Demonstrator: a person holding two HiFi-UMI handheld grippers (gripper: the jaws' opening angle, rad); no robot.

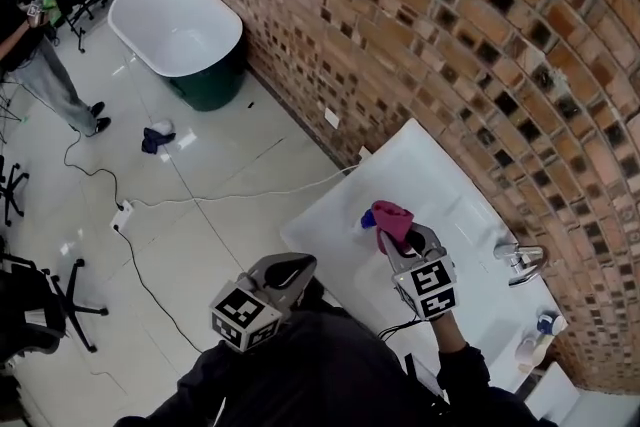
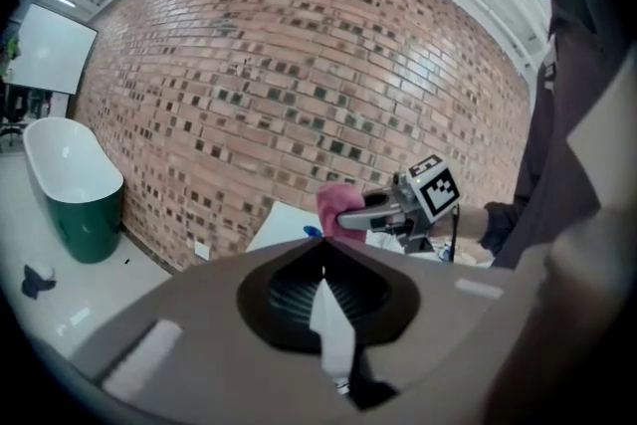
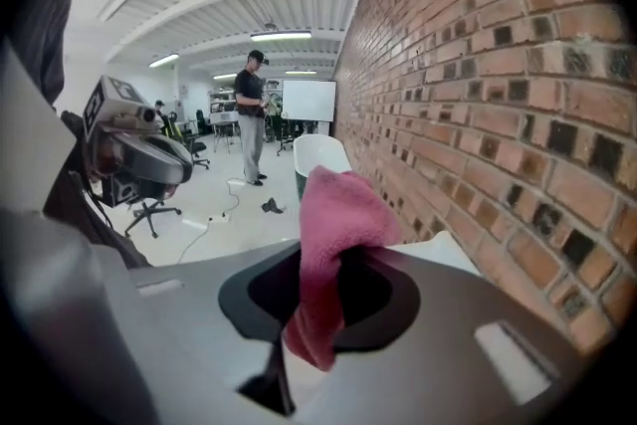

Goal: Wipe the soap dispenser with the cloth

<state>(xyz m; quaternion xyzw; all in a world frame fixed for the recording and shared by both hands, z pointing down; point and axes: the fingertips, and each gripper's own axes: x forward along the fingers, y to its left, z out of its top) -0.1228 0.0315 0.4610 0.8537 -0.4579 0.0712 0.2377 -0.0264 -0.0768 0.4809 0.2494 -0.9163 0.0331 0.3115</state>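
A pink cloth point(image 1: 392, 218) hangs bunched from my right gripper point(image 1: 397, 240), which is shut on it above the near-left part of the white sink counter point(image 1: 330, 225). In the right gripper view the cloth point(image 3: 336, 214) fills the gap between the jaws. A small clear bottle with a blue top point(image 1: 540, 335), apparently the soap dispenser, stands at the counter's far right end, well away from both grippers. My left gripper point(image 1: 298, 262) is shut and empty, just off the counter's front edge; its jaws point(image 2: 320, 259) point at the right gripper point(image 2: 348, 219).
A chrome faucet point(image 1: 520, 261) sits by the brick wall point(image 1: 450, 35). A small blue object point(image 1: 368, 218) lies beside the cloth. On the floor are a white bathtub on a green base point(image 1: 180, 30), cables point(image 1: 130, 215), a chair base point(image 1: 70, 310) and a standing person point(image 1: 45, 75).
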